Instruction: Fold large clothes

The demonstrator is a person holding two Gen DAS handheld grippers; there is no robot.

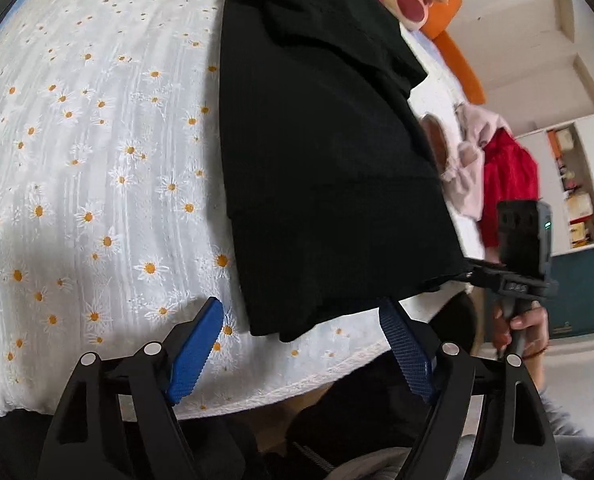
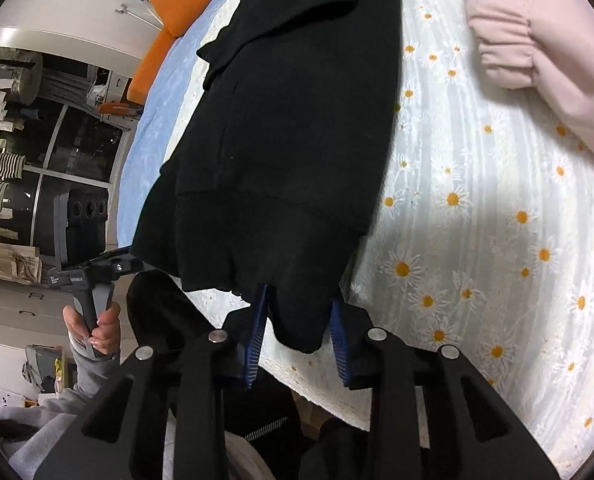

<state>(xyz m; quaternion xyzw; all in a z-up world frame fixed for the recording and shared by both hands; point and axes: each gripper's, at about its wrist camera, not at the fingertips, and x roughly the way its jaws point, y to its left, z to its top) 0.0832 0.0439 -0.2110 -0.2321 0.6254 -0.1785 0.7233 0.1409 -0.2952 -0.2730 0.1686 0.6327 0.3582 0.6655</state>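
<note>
- You have the black garment (image 1: 321, 168) laid lengthwise on the daisy-print bedspread (image 1: 97, 160), already narrowed into a long strip with its sides turned in; it looks like a sweatshirt with a ribbed hem, though its far end is too bunched to read.
- Your right gripper (image 2: 299, 330) is pinching the near hem corner of that garment; the blue pads press on the cloth from both sides, and the corner hangs just past the bed's edge.
- Your left gripper (image 1: 303, 346) stands spread, its blue pads either side of the other hem corner without pressing on it. The right pad sits at the cloth's edge, the left one over bare bedspread.
- Judging by this, the lengthwise folds are done and the crosswise fold is what remains: you still need the left corner gripped before carrying the hem up toward the collar end.
- More work waits after this piece: a pale pink garment (image 2: 537, 48) lies unfolded on the bed to one side, and a red garment (image 1: 509, 184) sits heaped beyond it.
- As for containers, no basket, bin or drawer for folded clothes shows in either view. The white shelving (image 1: 577, 184) across the room holds small items too blurred to name.
</note>
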